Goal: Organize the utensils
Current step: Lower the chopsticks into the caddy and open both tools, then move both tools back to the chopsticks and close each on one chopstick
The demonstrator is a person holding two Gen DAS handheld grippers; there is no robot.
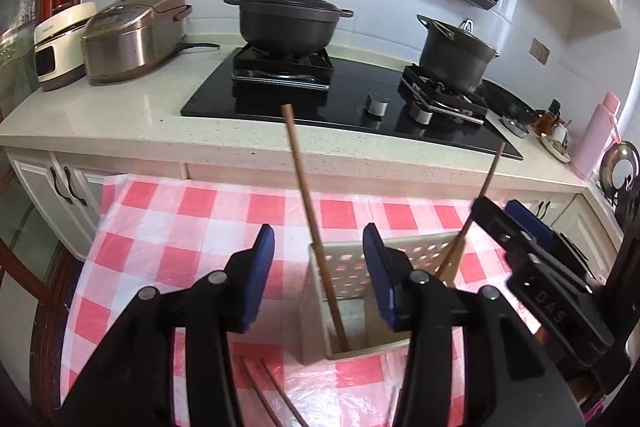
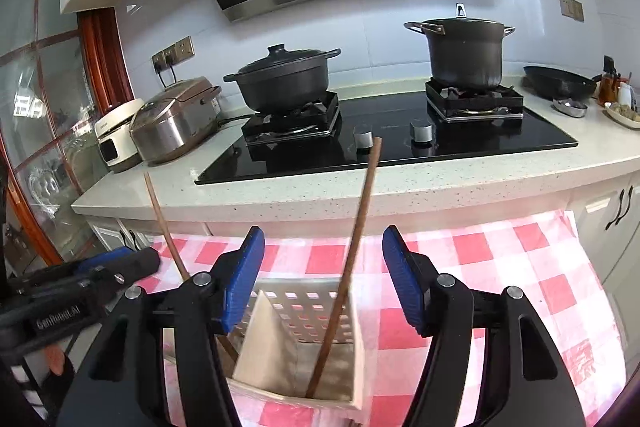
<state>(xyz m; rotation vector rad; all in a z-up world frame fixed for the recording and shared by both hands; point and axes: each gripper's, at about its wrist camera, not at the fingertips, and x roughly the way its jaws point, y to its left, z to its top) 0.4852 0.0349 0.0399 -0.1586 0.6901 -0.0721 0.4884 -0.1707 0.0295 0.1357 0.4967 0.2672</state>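
On a red-and-white checked tablecloth (image 1: 192, 227) stands a cream perforated plastic utensil holder (image 2: 320, 311) with 2 brown wooden chopsticks (image 2: 352, 267) leaning inside, left gripper (image 1: 319, 267) and right gripper (image 2: 323, 275) both gaping wide, empty.

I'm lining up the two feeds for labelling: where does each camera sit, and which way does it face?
Left wrist: on the left gripper, looking along its open jaws over the utensil holder and checked cloth toward the stove; the right gripper shows at the right edge.
Right wrist: on the right gripper, jaws open, above the holder, facing the stove; the left gripper shows at the left edge.
Shared: holder, two standing chopsticks, cloth, both pots, rice cookers.
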